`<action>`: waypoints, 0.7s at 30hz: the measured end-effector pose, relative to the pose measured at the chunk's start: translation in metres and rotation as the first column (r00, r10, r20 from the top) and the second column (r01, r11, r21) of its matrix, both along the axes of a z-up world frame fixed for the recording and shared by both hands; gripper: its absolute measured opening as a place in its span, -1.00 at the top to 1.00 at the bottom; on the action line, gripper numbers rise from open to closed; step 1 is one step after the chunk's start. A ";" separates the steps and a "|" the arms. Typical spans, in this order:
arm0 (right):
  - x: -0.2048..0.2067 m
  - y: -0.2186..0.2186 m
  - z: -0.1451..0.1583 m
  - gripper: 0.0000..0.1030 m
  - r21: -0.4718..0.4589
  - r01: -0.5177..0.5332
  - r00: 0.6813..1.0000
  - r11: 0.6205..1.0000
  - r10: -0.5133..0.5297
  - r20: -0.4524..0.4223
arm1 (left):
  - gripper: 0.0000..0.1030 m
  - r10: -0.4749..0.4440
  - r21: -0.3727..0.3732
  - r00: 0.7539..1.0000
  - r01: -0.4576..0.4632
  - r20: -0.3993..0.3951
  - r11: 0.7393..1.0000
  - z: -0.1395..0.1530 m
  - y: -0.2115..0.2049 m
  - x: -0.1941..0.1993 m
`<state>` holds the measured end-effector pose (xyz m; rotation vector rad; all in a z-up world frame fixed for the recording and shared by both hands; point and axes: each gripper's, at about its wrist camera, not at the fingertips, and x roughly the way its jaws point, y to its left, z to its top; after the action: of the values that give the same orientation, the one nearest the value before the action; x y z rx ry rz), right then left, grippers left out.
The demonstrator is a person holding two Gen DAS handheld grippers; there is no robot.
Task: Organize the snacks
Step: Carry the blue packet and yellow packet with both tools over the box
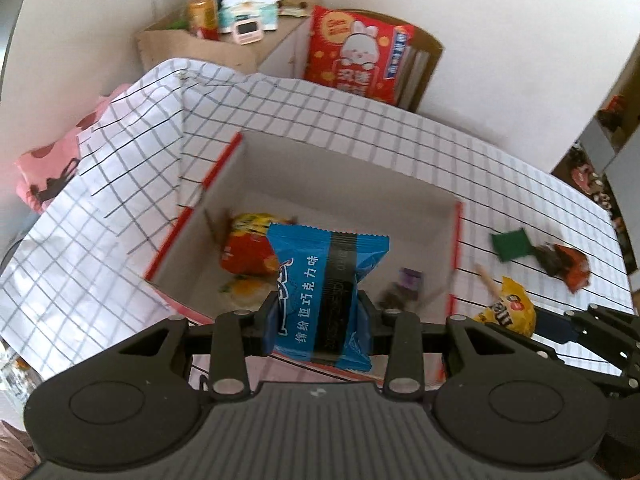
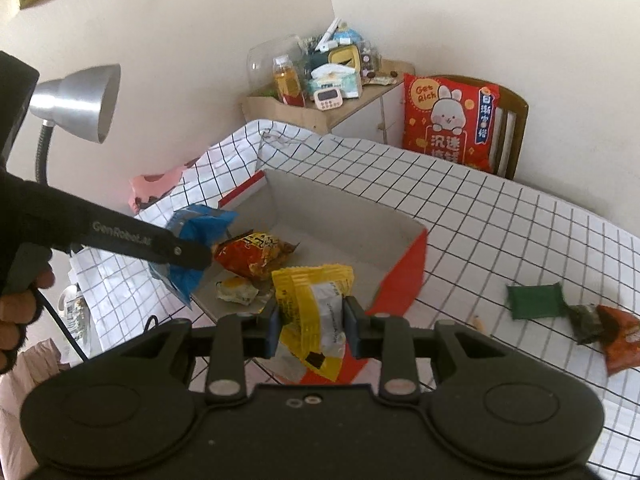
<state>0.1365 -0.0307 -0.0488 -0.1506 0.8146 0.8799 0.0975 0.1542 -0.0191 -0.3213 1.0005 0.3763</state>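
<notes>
My left gripper (image 1: pixel 318 312) is shut on a blue snack packet (image 1: pixel 324 280) and holds it over the near side of an open red-edged cardboard box (image 1: pixel 344 176). In the right wrist view that same blue packet (image 2: pixel 196 240) hangs at the box's left rim. My right gripper (image 2: pixel 310 322) is shut on a yellow snack packet (image 2: pixel 316 300), just above the red-edged box's (image 2: pixel 404 276) near corner. Inside the box lie a red-orange packet (image 2: pixel 252 256) and a small yellow-white one (image 2: pixel 236 292). A green packet (image 2: pixel 534 300) and an orange-and-dark packet (image 2: pixel 612 332) lie on the checked cloth to the right.
The table wears a white checked cloth (image 2: pixel 500 232). Behind it stand a cabinet with bottles and boxes (image 2: pixel 320 84), a chair with a red rabbit cushion (image 2: pixel 448 120) and a silver desk lamp (image 2: pixel 76 100). A person's hand (image 2: pixel 20 308) holds the left gripper's handle.
</notes>
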 end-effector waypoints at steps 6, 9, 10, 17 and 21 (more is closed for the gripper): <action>0.008 0.036 -0.021 0.41 -0.055 0.007 1.000 0.998 -0.008 -0.016 | 0.29 0.032 0.016 0.999 -0.031 -0.039 0.999 -0.019 0.038 0.012; 0.013 0.055 -0.032 0.41 -0.089 0.016 1.000 0.996 -0.017 -0.017 | 0.28 0.037 0.026 0.997 -0.035 -0.066 0.999 -0.031 0.052 0.022; 0.015 0.060 -0.035 0.41 -0.099 0.018 1.000 0.995 -0.020 -0.017 | 0.28 0.042 0.032 0.996 -0.039 -0.078 0.999 -0.036 0.056 0.024; 0.028 0.088 -0.062 0.41 -0.172 0.037 0.999 0.984 -0.044 -0.032 | 0.28 0.026 0.035 0.990 -0.021 -0.136 0.999 -0.067 0.068 0.043; 0.032 0.097 -0.076 0.41 -0.210 0.038 0.998 0.977 -0.049 -0.048 | 0.28 0.015 0.016 0.985 -0.012 -0.173 1.000 -0.086 0.072 0.050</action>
<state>0.1680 0.0662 -0.1252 -0.2941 0.9563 0.7586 0.1479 0.2259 -0.1052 -0.2857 1.1655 0.4293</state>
